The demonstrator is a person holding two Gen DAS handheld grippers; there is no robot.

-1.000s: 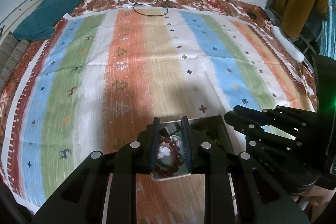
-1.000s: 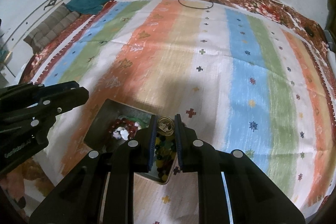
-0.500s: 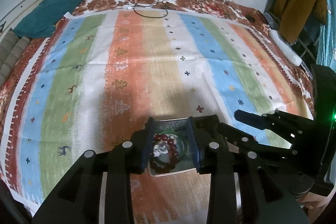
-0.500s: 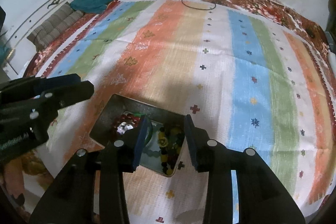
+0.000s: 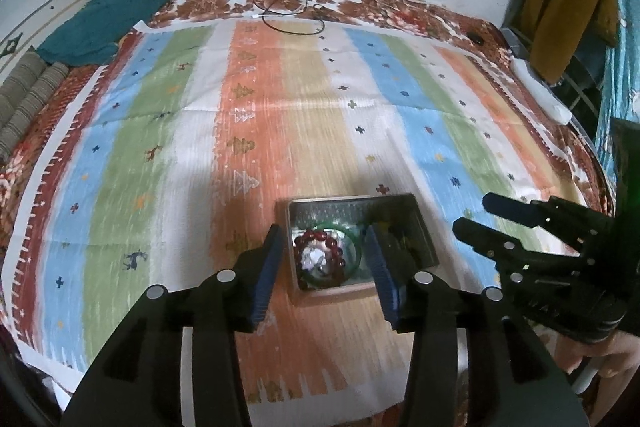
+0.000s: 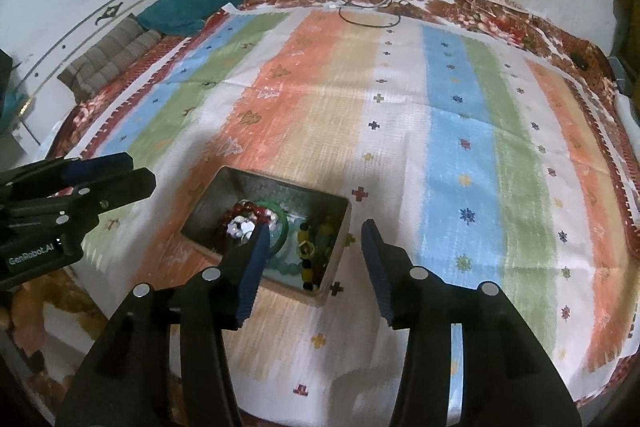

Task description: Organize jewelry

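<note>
Both your left gripper [image 5: 324,259] and right gripper [image 6: 314,259] have just spread empty above the rectangular metal jewelry tin [image 6: 338,251]; next, seek stray pieces.

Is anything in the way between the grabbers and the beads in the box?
Nothing visible. The left hand-held gripper and right hand-held gripper hover open over the open-topped metal box; their jaws have just been opening, nothing between them. The red bead bracelet and yellow-green beads lie uncovered.
</note>
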